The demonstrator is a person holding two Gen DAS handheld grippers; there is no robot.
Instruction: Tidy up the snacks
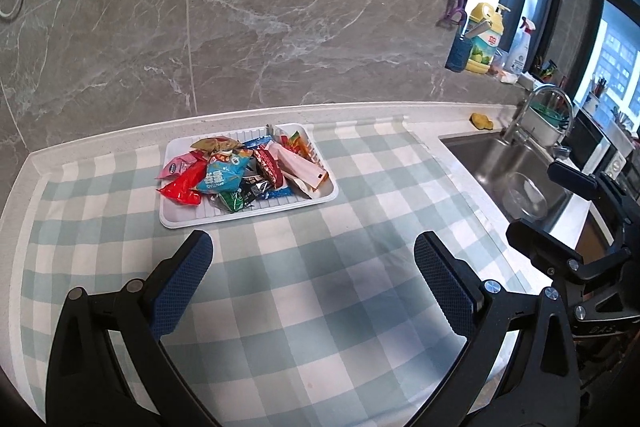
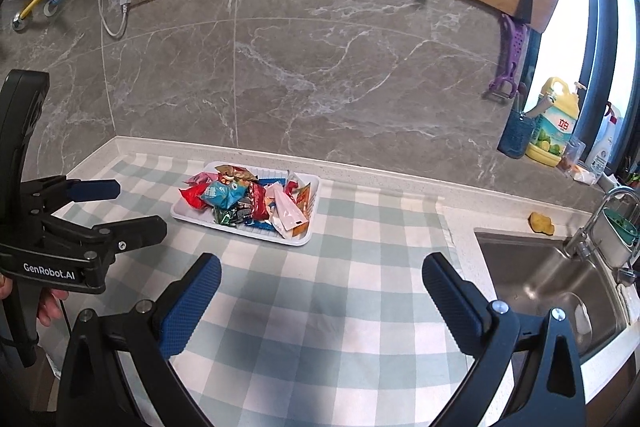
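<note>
A white tray [image 1: 180,219] sits on the checked cloth near the wall, piled with several snack packets: a red one [image 1: 182,187], a blue one [image 1: 224,175], a pink one [image 1: 304,167]. It also shows in the right wrist view [image 2: 188,217]. My left gripper [image 1: 312,259] is open and empty, hovering over the cloth just in front of the tray. My right gripper [image 2: 320,279] is open and empty, farther back and to the right of the tray. The left gripper [image 2: 136,207] shows at the left of the right wrist view.
A steel sink [image 1: 516,171] with a tap [image 1: 536,107] lies to the right, with a glass bowl [image 1: 524,197] in it. Bottles [image 1: 484,39] stand by the window. A yellow sponge [image 2: 541,222] lies behind the sink. A marble wall backs the counter.
</note>
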